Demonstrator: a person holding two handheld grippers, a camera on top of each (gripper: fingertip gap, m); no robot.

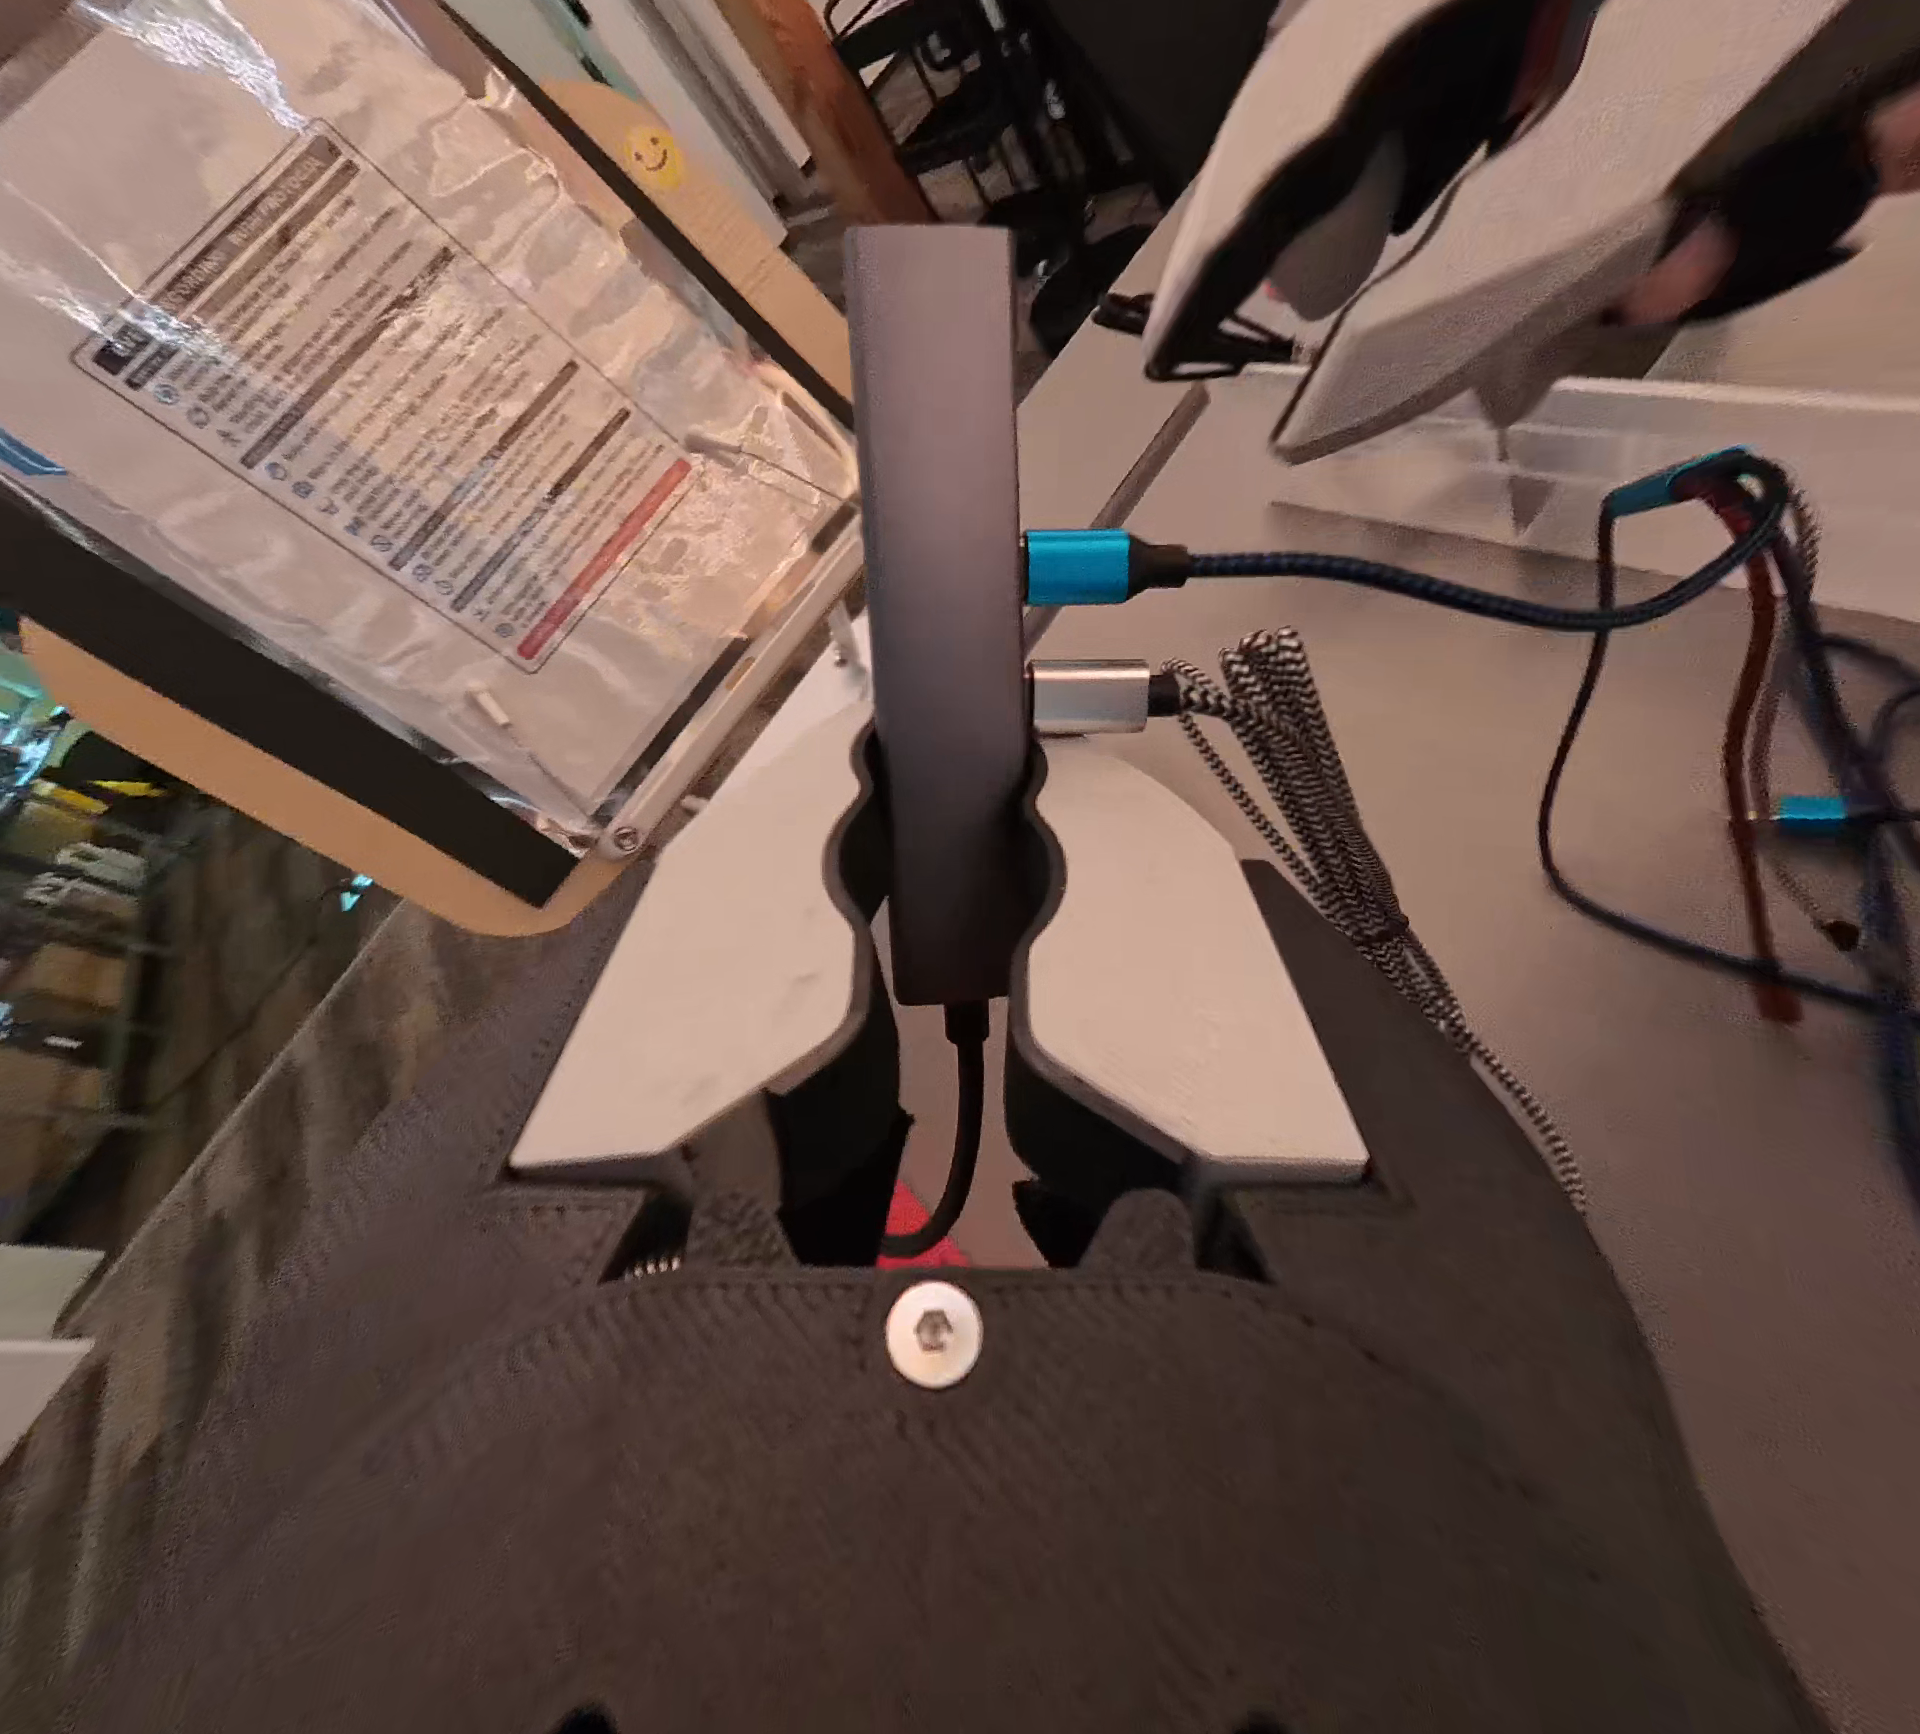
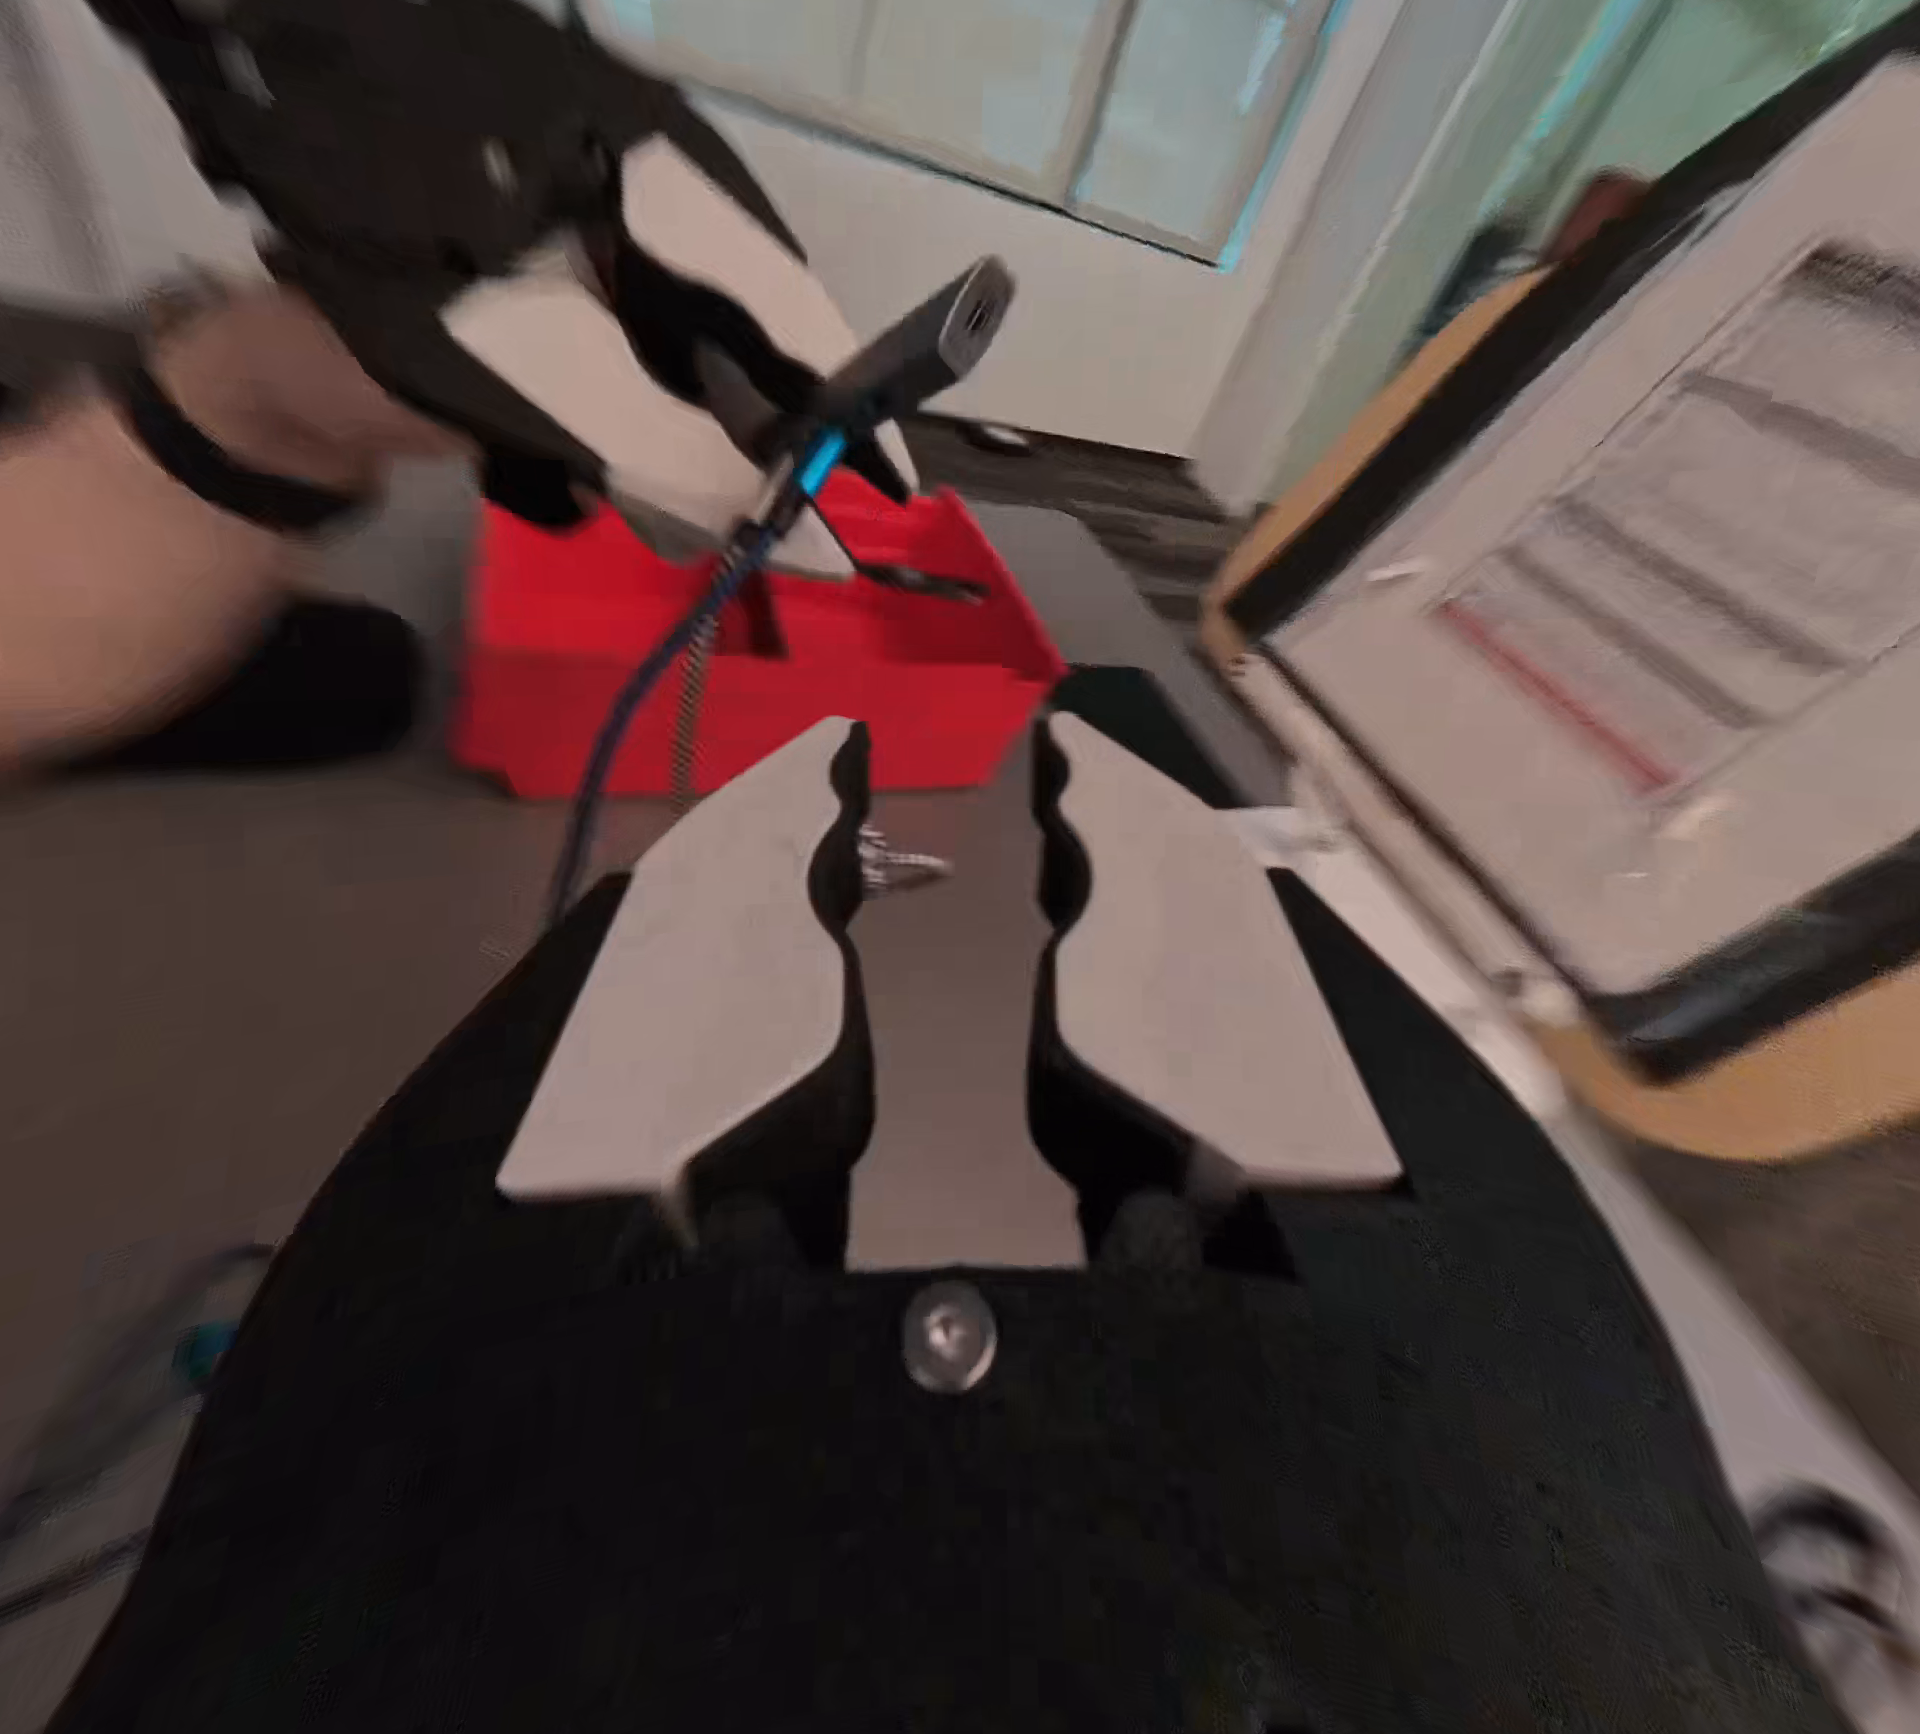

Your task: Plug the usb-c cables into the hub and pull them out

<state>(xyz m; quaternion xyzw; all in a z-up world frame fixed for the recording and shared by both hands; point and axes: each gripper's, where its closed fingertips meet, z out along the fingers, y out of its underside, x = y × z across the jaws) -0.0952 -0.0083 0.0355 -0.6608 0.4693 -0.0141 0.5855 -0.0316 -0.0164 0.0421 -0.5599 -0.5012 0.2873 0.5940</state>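
Note:
My left gripper (image 1: 948, 749) is shut on a dark grey USB hub (image 1: 935, 479) and holds it above the table, pointing away from me. A blue USB-C plug (image 1: 1081, 567) on a dark braided cable sits in the hub's right side. A silver plug (image 1: 1091, 697) on a black-and-white braided cable sits in the port below it. My right gripper (image 2: 948, 734) is open and empty; in the left wrist view it hovers at the upper right (image 1: 1226, 375). The right wrist view shows the hub (image 2: 925, 344), blurred, in the left gripper (image 2: 821, 437).
Loose blue and red cables (image 1: 1766, 749) lie on the grey table (image 1: 1455, 1372) at the right. A red box (image 2: 748, 645) stands on the table below the hub. A flat panel in clear plastic wrap (image 1: 343, 396) with a printed label leans at the left.

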